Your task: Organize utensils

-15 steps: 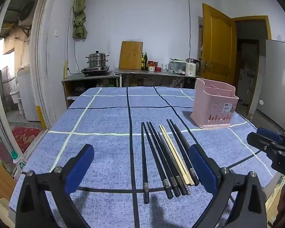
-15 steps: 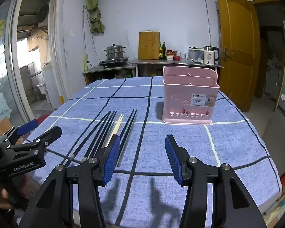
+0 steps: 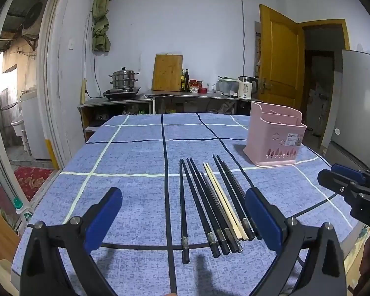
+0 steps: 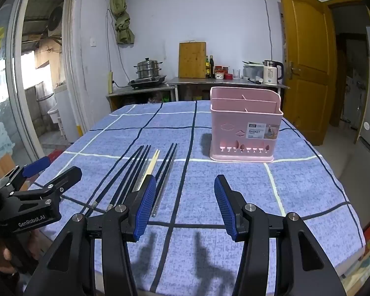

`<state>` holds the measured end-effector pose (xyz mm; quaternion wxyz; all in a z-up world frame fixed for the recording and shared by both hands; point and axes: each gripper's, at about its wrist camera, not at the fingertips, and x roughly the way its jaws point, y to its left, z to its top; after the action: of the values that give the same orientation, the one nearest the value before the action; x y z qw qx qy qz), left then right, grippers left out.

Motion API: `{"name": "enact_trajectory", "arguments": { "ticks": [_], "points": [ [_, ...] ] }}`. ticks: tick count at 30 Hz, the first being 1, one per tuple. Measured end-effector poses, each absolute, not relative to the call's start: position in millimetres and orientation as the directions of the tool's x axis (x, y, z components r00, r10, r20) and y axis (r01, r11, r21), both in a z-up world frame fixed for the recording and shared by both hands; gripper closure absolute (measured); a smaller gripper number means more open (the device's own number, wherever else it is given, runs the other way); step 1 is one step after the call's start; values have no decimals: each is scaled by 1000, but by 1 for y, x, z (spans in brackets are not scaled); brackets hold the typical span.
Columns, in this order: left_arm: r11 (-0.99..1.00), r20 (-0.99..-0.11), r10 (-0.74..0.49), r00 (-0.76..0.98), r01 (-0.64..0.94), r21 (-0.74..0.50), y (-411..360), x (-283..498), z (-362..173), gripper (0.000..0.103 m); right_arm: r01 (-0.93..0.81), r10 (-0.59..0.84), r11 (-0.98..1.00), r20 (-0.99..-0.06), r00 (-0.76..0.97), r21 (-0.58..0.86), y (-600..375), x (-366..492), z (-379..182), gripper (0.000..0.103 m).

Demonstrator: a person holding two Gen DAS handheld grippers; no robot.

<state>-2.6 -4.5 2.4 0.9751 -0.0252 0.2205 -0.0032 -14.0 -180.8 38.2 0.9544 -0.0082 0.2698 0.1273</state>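
The row of dark and pale chopsticks point(image 3: 217, 204) is seen lying untouched on the blue checked tablecloth point(image 3: 135, 157), left of the pink plastic utensil basket point(image 4: 244, 128). Both the left gripper point(image 3: 185, 219) and right gripper point(image 4: 185, 207) are held spread, empty; a first pick-up is judged due.

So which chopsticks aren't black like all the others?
The pale wooden pair, lying among the black chopsticks on the blue tablecloth. It is cream-coloured; every other stick in the row is dark.

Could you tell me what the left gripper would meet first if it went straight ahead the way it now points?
Most likely the chopsticks lying between the open left gripper fingers on the tablecloth; its height above them is unclear.
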Motion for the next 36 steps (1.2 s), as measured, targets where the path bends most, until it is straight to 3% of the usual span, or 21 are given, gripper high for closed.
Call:
{"name": "enact_trajectory", "arguments": {
  "ticks": [36],
  "points": [
    [998,-428,-30,903,6,-58,-5,-5,7,1,-244,236,968,-515,824,54,-178,-14,43,53]
  ]
}}
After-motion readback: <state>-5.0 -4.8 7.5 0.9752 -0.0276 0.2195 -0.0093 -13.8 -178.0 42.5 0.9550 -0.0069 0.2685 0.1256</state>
